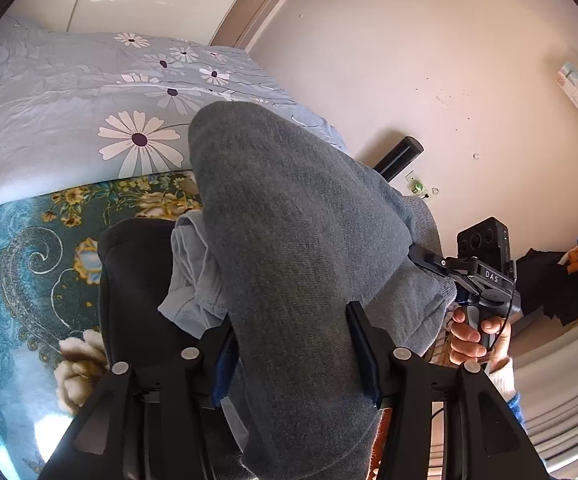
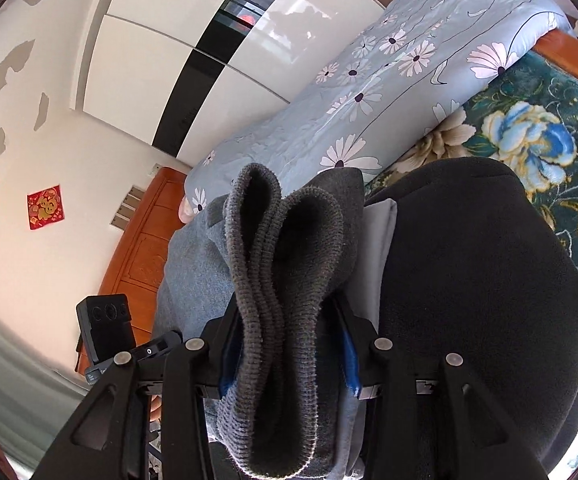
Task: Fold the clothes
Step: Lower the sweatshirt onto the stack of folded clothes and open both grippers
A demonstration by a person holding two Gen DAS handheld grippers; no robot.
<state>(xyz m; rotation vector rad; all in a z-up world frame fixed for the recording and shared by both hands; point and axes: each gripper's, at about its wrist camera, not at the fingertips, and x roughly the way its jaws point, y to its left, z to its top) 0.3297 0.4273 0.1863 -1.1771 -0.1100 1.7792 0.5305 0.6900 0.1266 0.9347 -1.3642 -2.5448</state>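
Both tools are clamped on the same grey garment, which hangs lifted above the bed between them. The left tool has its two fingers pressed against either side of a thick bunch of the plain knit body fabric. The right tool pinches the ribbed hem or cuff, which loops up in two rounded folds between its fingers. In the left view the right tool shows to the right, with the person's hand around its handle, and cloth runs from one tool to the other.

Under the grey garment lie a black fleece garment and a pale blue-grey one, resting on the teal floral bedspread. A daisy-print duvet sits at the far side of the bed, toward the wardrobe.

The grey piece looks like a soft, fairly heavy knit: it drapes limply, bunches readily and will sag wherever it is unsupported, though its nap should keep it from slipping through the pads. The ribbed edge is thicker and firmer, a sound place to hold. For a clean fold I judge it best to grip at the seams or corners of the hem and shoulders, spread apart so the cloth hangs flat, not in a wad mid-panel as the left tool has it now.
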